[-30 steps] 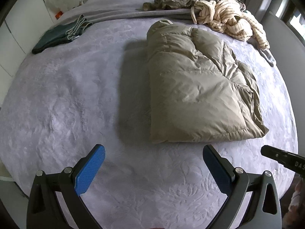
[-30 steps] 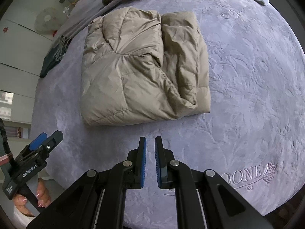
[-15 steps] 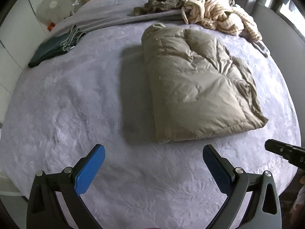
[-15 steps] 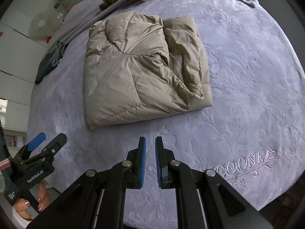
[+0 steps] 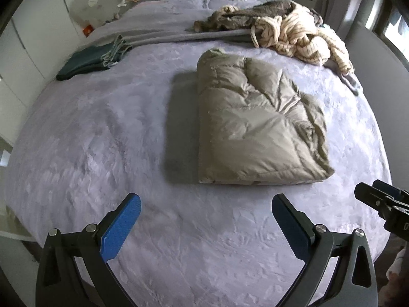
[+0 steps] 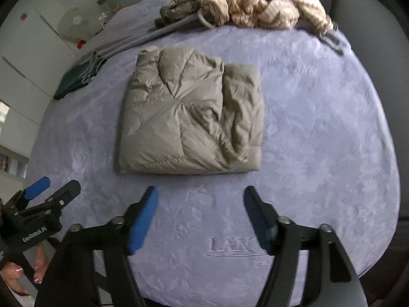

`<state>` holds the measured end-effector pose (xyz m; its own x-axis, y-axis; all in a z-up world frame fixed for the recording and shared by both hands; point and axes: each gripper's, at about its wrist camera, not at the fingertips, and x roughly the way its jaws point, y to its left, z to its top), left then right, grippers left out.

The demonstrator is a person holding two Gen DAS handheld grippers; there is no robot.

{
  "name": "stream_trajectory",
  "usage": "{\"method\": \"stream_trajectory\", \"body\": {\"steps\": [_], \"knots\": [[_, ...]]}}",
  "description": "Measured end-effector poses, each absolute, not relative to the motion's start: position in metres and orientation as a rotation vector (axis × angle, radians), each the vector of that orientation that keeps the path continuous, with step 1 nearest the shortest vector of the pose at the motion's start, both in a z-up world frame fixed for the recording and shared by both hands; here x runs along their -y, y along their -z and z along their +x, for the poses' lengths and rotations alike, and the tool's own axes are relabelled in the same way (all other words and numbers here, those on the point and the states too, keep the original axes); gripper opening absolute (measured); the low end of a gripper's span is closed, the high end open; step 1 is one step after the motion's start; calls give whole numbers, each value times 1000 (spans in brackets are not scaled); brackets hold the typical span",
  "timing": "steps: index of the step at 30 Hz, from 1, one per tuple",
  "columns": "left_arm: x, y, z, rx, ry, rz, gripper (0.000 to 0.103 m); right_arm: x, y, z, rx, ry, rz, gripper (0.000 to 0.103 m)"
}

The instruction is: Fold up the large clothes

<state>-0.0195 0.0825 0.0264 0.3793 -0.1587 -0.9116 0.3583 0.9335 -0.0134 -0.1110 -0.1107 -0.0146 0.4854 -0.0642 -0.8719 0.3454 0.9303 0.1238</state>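
While the khaki down jacket (image 6: 189, 117) lies folded into a compact block near the middle of the bed (image 6: 319, 133), both tools hang above the near edge, clear of it. The right hand-held gripper (image 6: 199, 220) has just been opening; its jaws now stand wide with only bedspread between them. The left hand-held gripper (image 5: 204, 226) is likewise spread and empty. Compared with a second ago, more of the bed shows around the jacket, so both have drawn back; this garment looks finished. A rumpled striped pile (image 5: 294, 35) waits at the far edge. How many garments it holds I cannot tell, and the embossed lettering is cut off by a finger.
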Motion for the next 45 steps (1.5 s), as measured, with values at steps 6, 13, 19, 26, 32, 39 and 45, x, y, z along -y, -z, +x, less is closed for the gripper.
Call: {"method": "stream_trajectory", "body": {"steps": [6,13,19,26,32,39,45], "knots": [[-82,-59,-41,-1081,304,187,102,111,-16,-127,-978,266,235,84],[-88,-88,-55,-1035,283,161,102,102,-41,-139,-898,273,212,92],[-93,-101,-63,-1004,267,156,102,95,-51,-148,-850,283,193,103],[-97,-110,-67,-978,238,164,102,90,-59,-153,-834,289,171,103],[-99,-113,-70,-973,245,154,102,89,-63,-155,-831,307,166,103],[-101,-115,-73,-973,251,141,102,86,-66,-156,-824,308,159,103],[-101,-115,-72,-973,253,141,102,86,-66,-156,-825,311,159,103]]}}
